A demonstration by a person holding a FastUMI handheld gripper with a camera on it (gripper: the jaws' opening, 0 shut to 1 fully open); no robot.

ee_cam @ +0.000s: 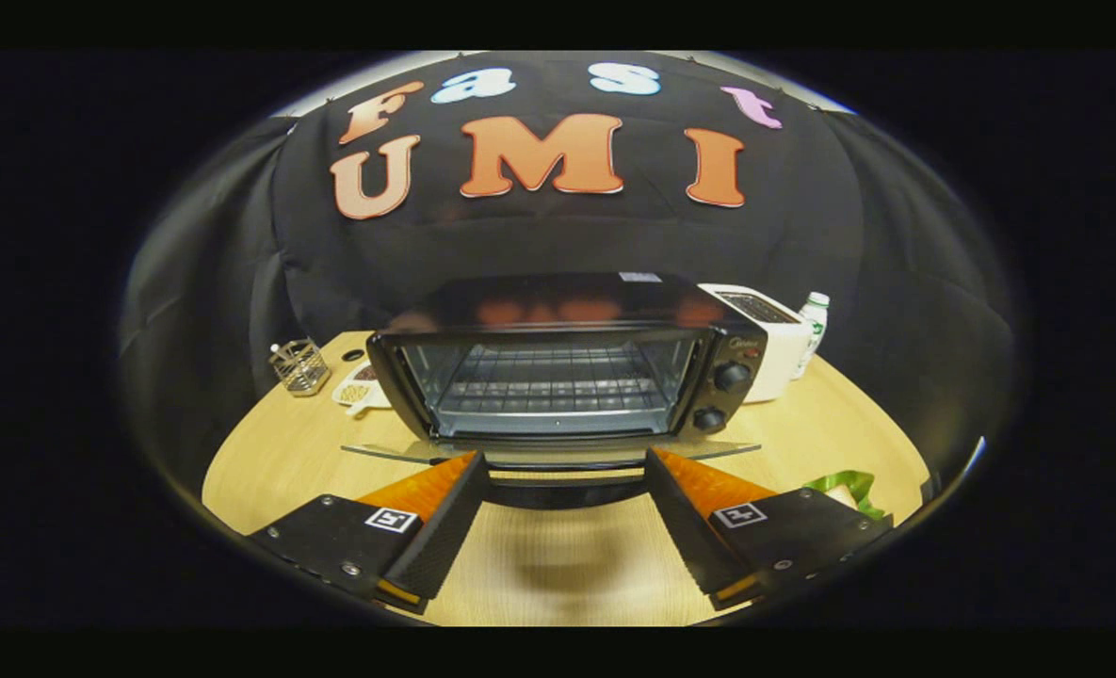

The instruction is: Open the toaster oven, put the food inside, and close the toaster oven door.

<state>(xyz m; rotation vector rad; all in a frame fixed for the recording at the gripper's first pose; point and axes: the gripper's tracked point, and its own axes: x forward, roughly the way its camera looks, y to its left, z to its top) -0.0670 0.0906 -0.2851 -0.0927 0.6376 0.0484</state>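
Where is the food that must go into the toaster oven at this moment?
In the gripper view the food, with something green on it, lies on the wooden table just beyond the right finger of the open gripper, in front of the open toaster oven and to its right.

We see a black toaster oven (pixel 567 367) with a silvery wire rack (pixel 548 381) and black knobs (pixel 732 377), a pale wood-grain table (pixel 558 565), a white toaster (pixel 769 339), and green-leafed food (pixel 845 488). Fingers apart.
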